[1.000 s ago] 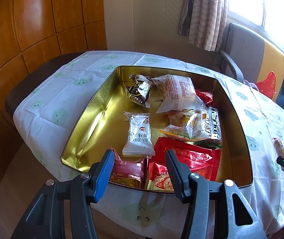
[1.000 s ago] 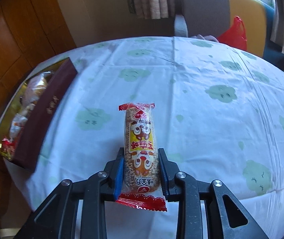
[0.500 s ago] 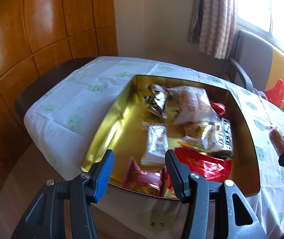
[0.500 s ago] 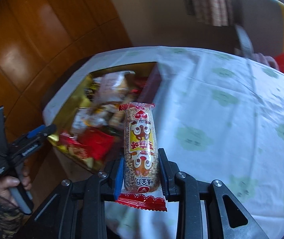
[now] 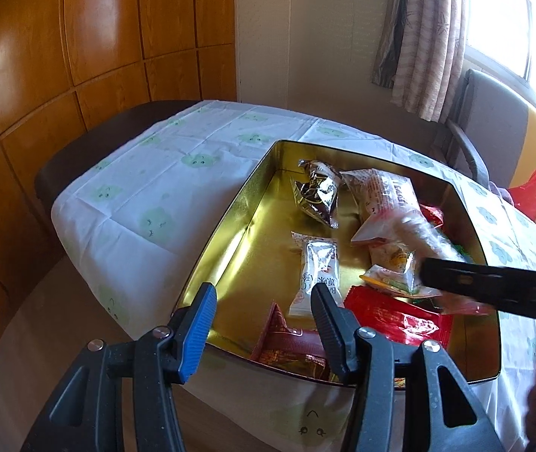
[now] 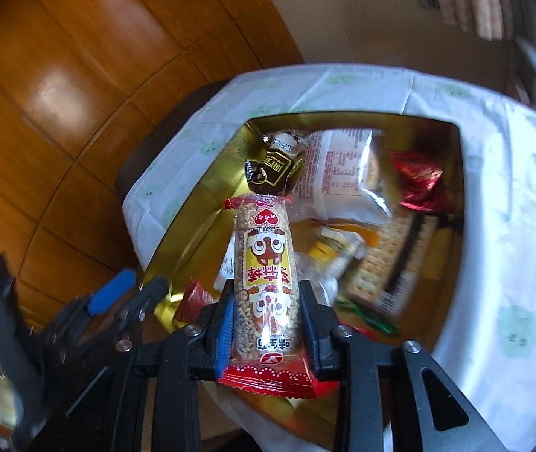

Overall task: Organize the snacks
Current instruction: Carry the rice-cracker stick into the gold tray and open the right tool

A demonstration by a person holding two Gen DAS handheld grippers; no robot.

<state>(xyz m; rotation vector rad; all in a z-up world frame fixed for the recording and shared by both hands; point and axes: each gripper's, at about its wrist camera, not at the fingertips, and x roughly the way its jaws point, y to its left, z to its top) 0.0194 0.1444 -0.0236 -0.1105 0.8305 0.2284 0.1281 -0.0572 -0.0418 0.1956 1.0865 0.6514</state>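
Observation:
A gold tin (image 5: 230, 218) sits on the table and holds several wrapped snacks: a white packet (image 5: 319, 267), a brown foil packet (image 5: 319, 192), a clear bag (image 5: 384, 196) and red packets (image 5: 396, 316). My left gripper (image 5: 264, 293) hovers open at the tin's near rim with nothing between its fingers. My right gripper (image 6: 264, 297) holds a long puffed-grain bar (image 6: 266, 263) in a red and yellow wrapper above the tin (image 6: 460, 188). Its jaws are opening, with the bar still between the pads. The left gripper (image 6: 132, 293) shows blurred at lower left in the right wrist view.
A white tablecloth (image 5: 155, 188) with green cloud prints covers the table. Wooden wall panels (image 5: 79, 56) stand to the left. An armchair (image 5: 486, 113), a red bag (image 5: 531, 196) and a curtain (image 5: 418, 37) are beyond the table's far right.
My right gripper has swung left with the bar, from over the bare tablecloth to above the tin. The left gripper has shifted slightly and stays open.

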